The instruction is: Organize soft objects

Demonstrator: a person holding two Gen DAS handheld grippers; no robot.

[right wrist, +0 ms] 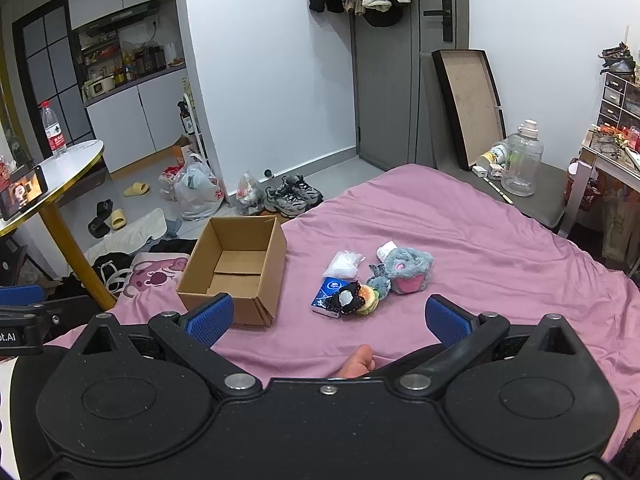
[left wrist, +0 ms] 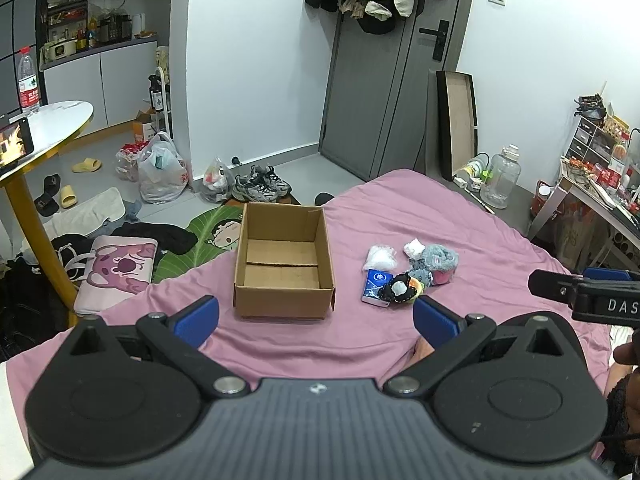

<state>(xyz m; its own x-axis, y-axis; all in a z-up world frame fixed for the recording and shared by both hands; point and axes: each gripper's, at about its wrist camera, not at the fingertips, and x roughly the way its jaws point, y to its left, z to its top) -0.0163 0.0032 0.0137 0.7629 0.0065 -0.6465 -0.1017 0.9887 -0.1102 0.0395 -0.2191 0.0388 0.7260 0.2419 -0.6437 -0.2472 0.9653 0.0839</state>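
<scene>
- A cardboard box (left wrist: pixel 284 264) sits open-topped on the pink bedsheet (left wrist: pixel 400 216), near the foot of the bed, its long axis running away from the grippers toward the floor beyond; nothing lies inside it.
- The soft things lie in a loose cluster on the sheet to the right of the box and apart from it: a grey fluffy plush (right wrist: pixel 410 270) with a pink patch, a small grey plush (right wrist: pixel 379 276) beside it, a burger-shaped toy (right wrist: pixel 368 299), a black frilly piece (right wrist: pixel 347 300), a blue tissue pack (right wrist: pixel 328 292) and a white bag (right wrist: pixel 342 264).
- The tissue pack lies flat, its long axis angled toward the box's near corner; the black piece overlaps its near end.
- The left gripper (left wrist: pixel 316 320) hangs above the sheet just short of the box, blue pads spread wide, nothing between them.
- The right gripper (right wrist: pixel 330 318) hangs in front of the cluster, likewise spread wide and empty.
- A bare foot (right wrist: pixel 358 362) pokes out on the sheet between the right gripper's fingers.
- Beyond the bed: sneakers (left wrist: pixel 260 188), plastic bags (left wrist: pixel 162 174), slippers, a yellow-legged round table (left wrist: pixel 52 128) with a water bottle (left wrist: pixel 28 80) and a phone, and a grey door (left wrist: pixel 384 80) hung with coats.
</scene>
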